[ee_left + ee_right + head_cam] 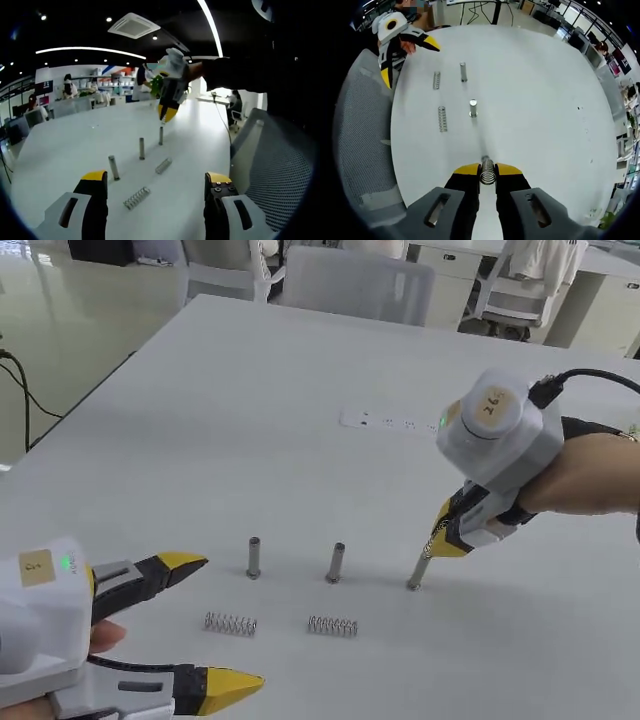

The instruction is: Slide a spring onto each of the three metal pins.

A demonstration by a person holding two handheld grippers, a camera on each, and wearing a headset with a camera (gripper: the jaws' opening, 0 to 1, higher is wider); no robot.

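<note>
Looks like an open-plan office or lab: large white table (250,390), grey mesh-backed office chair (280,165), square white ceiling air-conditioning vent (133,25), long bright strip light (90,50) overhead, more white desks (455,270) with seated people (233,102) behind, glossy pale floor (70,310).

White power strip (390,423) on pale table (230,430)

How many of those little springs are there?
3. One spring lies on the table near the left pin, another near the middle pin, the third in the right gripper atop the right pin.
</note>
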